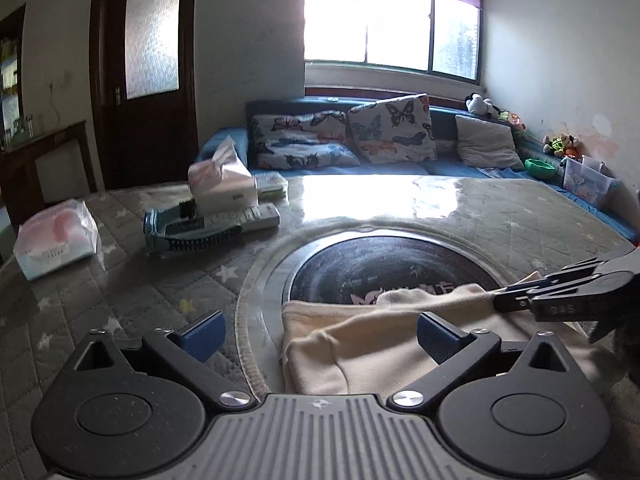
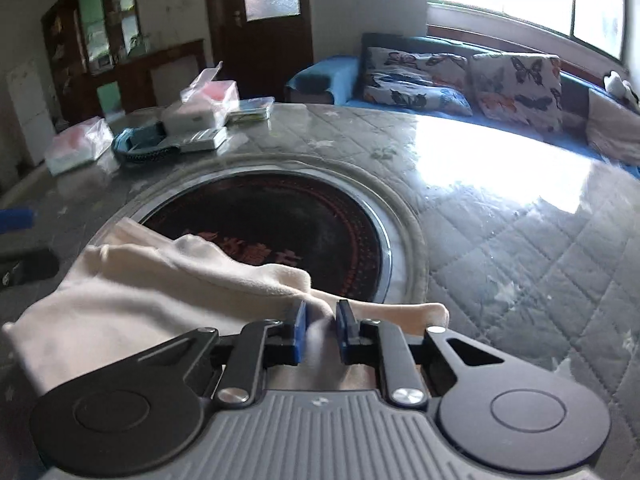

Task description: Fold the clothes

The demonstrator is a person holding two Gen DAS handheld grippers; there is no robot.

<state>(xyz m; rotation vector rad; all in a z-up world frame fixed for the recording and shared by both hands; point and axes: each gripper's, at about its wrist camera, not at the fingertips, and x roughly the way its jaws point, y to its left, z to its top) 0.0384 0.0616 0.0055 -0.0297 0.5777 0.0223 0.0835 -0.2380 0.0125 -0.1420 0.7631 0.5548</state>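
A cream garment (image 1: 360, 344) lies folded on the near side of the table, partly over a dark round glass plate (image 1: 392, 268). My left gripper (image 1: 320, 334) stands open just above its near left part, blue pads wide apart, nothing between them. My right gripper (image 1: 508, 300) comes in from the right in the left wrist view and is shut on the garment's far right edge. In the right wrist view the right gripper (image 2: 322, 330) pinches a fold of the cream garment (image 2: 152, 292) between its blue pads (image 2: 300, 330). The left gripper's blue pad shows at that view's left edge.
The table (image 1: 520, 208) has a grey quilted cover under a glossy sheet. At the back left lie a tissue box (image 1: 224, 180), a remote control (image 1: 244, 216), a teal band-like gadget (image 1: 180, 236) and a plastic-wrapped tissue pack (image 1: 56, 240). A blue sofa with butterfly cushions (image 1: 388, 128) stands behind.
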